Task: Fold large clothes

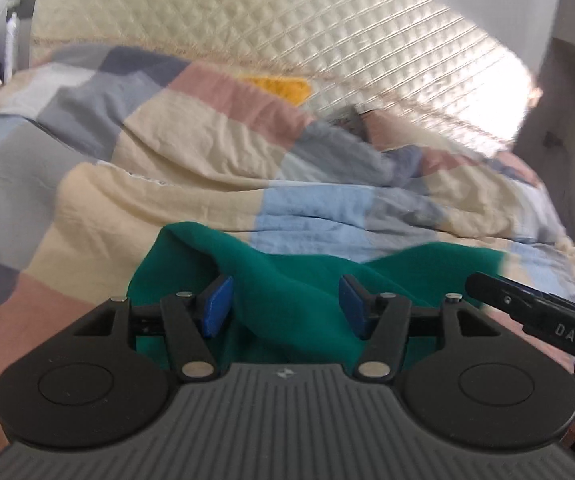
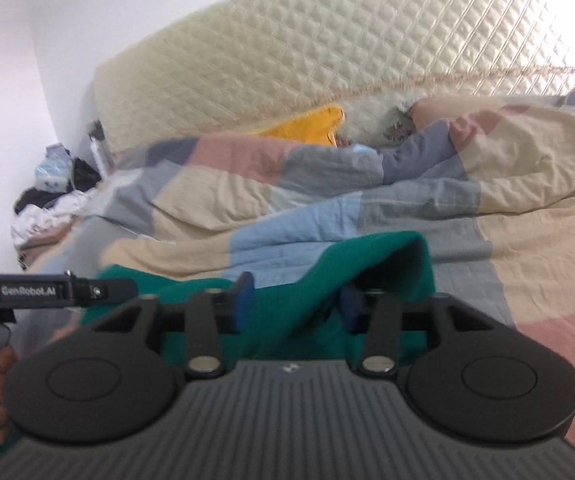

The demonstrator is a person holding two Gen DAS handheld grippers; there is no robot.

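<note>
A green garment (image 1: pixel 287 280) lies bunched on a patchwork duvet (image 1: pixel 159 184) of cream, pink, blue and grey squares, close under both grippers. The left gripper (image 1: pixel 285 306) has its jaws apart, a raised fold of the green cloth lying between the blue pads without being pinched. The right gripper (image 2: pixel 295 300) is likewise spread, its right pad half hidden under a hump of the same cloth. Behind the duvet stands a cream quilted headboard (image 2: pixel 327 48), with a yellow cloth (image 2: pixel 311 126) at its foot and a heap of clutter (image 2: pixel 53 192) by the wall
</note>
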